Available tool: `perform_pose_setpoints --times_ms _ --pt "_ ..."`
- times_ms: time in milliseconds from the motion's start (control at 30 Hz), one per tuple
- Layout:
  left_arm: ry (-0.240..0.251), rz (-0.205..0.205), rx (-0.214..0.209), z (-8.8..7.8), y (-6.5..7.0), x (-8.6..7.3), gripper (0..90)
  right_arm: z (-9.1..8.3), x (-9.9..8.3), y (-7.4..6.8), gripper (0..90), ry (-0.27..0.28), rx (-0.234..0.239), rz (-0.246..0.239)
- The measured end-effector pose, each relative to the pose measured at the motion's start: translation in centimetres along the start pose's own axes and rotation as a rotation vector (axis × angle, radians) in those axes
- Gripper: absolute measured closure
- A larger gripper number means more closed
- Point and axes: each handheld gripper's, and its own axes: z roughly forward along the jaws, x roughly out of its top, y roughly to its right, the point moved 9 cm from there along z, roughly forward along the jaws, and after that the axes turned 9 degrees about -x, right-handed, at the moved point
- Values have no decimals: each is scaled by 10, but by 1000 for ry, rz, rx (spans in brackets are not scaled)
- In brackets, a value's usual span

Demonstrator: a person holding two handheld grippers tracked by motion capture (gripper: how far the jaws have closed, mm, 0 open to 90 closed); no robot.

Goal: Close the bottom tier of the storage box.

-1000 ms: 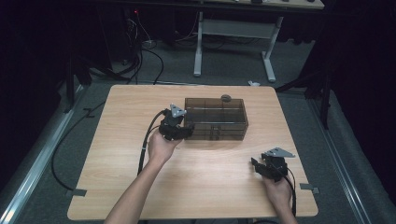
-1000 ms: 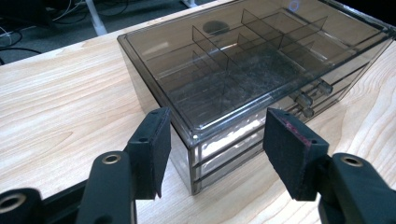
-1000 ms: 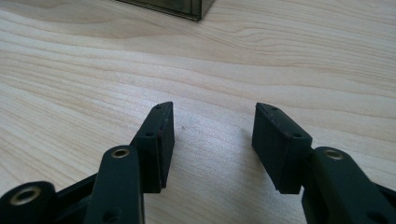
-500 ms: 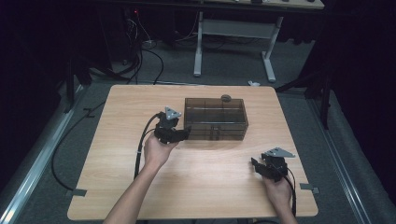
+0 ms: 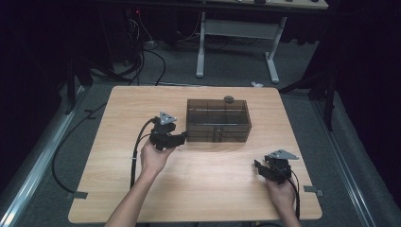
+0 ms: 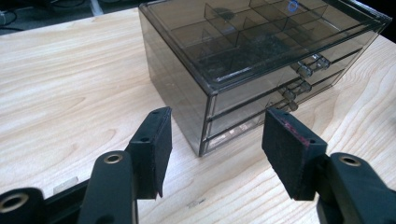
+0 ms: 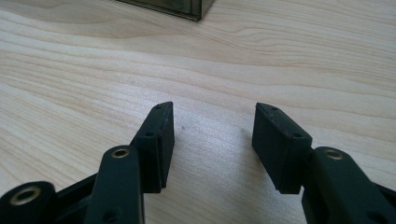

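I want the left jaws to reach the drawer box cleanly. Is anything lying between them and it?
Nothing visible. The left gripper faces the near corner of the drawer box with open jaws, and bare table lies between.

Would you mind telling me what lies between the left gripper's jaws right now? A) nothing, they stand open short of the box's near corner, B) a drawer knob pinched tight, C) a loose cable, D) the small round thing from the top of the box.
A: in the left gripper view the left gripper has both pads apart with bare table between them, and the smoked drawer box sits just beyond, untouched.
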Motion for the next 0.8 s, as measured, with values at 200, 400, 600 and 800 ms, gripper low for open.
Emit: perform_pose_setpoints --times_ms 200,400,600,800 --pt "-22 -6 -1 -6 -3 -7 411 0 0 0 489 0 0 0" --pt "-26 -1 2 -14 0 -11 402 0 0 0 489 0 0 0" --pt "-13 -21 7 -23 -2 -18 398 0 0 0 489 0 0 0" --pt "-32 -5 40 -28 0 -28 381 0 0 0 489 1 -1 1"
